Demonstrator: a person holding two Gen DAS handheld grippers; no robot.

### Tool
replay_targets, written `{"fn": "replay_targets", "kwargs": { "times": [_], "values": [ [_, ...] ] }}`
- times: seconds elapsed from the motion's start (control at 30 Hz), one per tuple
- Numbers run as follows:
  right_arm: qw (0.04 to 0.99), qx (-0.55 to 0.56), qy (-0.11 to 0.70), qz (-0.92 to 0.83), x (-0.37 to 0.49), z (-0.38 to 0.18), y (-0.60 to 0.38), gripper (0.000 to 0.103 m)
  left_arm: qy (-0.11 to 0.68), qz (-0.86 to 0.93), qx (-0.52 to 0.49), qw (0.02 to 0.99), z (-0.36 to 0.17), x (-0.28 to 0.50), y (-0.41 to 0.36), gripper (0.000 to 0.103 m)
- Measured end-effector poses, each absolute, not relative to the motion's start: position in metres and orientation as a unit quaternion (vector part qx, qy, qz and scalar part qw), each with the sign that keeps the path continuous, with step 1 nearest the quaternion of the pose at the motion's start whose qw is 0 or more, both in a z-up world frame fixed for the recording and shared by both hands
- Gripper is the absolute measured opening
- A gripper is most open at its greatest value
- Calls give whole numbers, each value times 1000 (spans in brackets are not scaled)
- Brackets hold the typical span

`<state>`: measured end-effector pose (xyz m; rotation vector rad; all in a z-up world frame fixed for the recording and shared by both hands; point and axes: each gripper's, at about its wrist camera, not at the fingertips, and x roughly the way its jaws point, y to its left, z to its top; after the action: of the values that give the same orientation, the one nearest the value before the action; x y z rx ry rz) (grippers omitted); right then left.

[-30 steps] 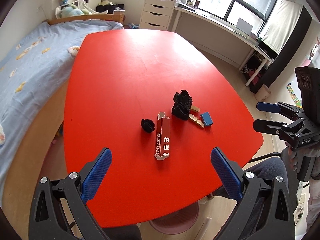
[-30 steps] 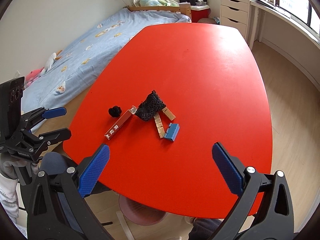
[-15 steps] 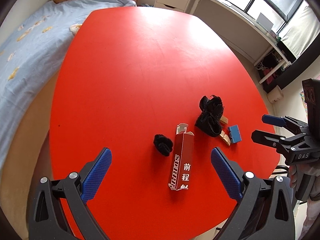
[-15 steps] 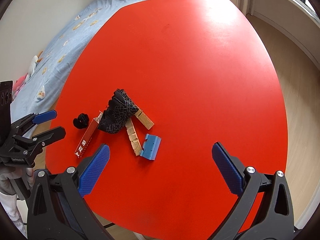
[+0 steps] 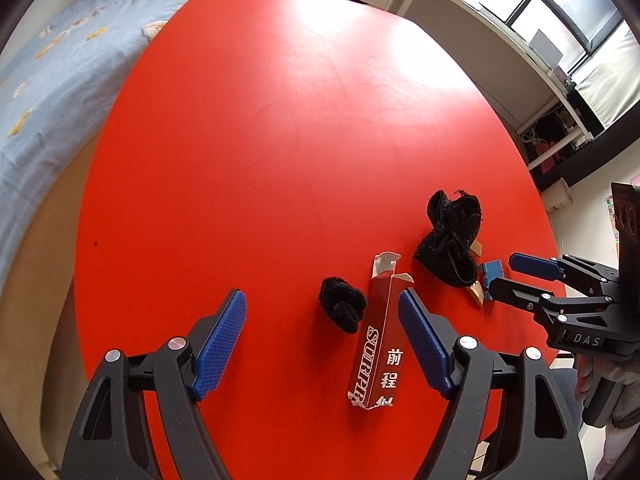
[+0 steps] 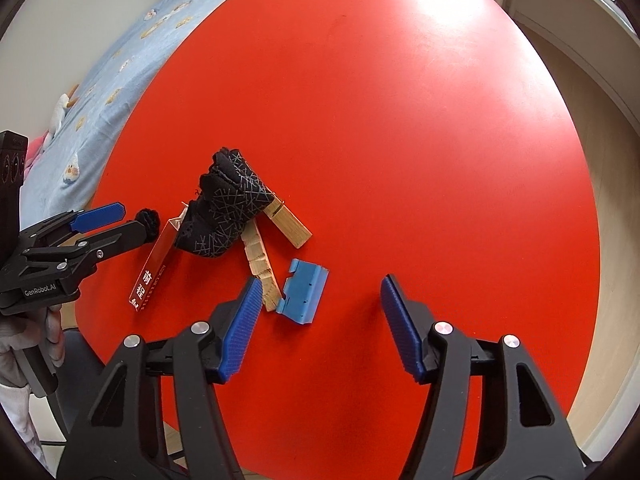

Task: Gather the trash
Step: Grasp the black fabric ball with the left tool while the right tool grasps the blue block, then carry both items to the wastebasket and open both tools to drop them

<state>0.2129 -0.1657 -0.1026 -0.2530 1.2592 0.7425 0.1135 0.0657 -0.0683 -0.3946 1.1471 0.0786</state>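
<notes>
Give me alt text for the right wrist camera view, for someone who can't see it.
The right tool, jaws closing on nothing, hangs over a red table just above a small blue plastic piece. Beyond lie two wooden blocks, a crumpled black patterned cloth, a red carton and a black fuzzy ball, with the left tool entering beside them.

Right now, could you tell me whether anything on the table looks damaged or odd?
Yes: the red carton lies on its side with its far end torn open, and the black sock is slumped over two wooden blocks.
</notes>
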Motion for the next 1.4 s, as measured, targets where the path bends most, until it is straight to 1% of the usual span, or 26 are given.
{"fn": "replay_targets", "kwargs": {
  "times": [0.1, 0.13, 0.17, 0.2, 0.3, 0.37, 0.4, 0.43, 0.63, 0.97, 1.4],
  "values": [
    [739, -123, 569, 339, 211, -103, -163, 55, 540, 36, -182, 821, -71, 115, 65, 67],
    [739, -125, 568, 340, 211, -103, -162, 53, 541, 37, -179, 821, -71, 116, 64, 60],
    [739, -129, 567, 341, 210, -103, -158, 49, 541, 37, -177, 821, -72, 116, 64, 54],
    [739, -136, 565, 342, 209, -103, -157, 45, 541, 39, -173, 822, -72, 116, 63, 53],
    [739, -152, 558, 346, 205, -103, -155, 39, 540, 38, -166, 824, -72, 117, 61, 43],
    [740, -161, 553, 347, 203, -104, -155, 30, 540, 39, -160, 825, -72, 116, 59, 30],
    [739, -161, 553, 351, 202, -104, -154, 23, 540, 39, -157, 826, -72, 115, 59, 27],
    [738, -163, 552, 352, 202, -104, -154, 20, 540, 37, -156, 826, -73, 114, 58, 20],
    [742, -167, 544, 355, 200, -104, -154, 19, 535, 33, -149, 831, -73, 109, 58, 17],
    [754, -164, 528, 356, 195, -95, -163, 18, 526, 30, -138, 839, -68, 99, 51, 16],
    [768, -155, 497, 374, 170, -68, -182, 18, 501, 27, -119, 857, -41, 73, 39, 16]
  ]
}}
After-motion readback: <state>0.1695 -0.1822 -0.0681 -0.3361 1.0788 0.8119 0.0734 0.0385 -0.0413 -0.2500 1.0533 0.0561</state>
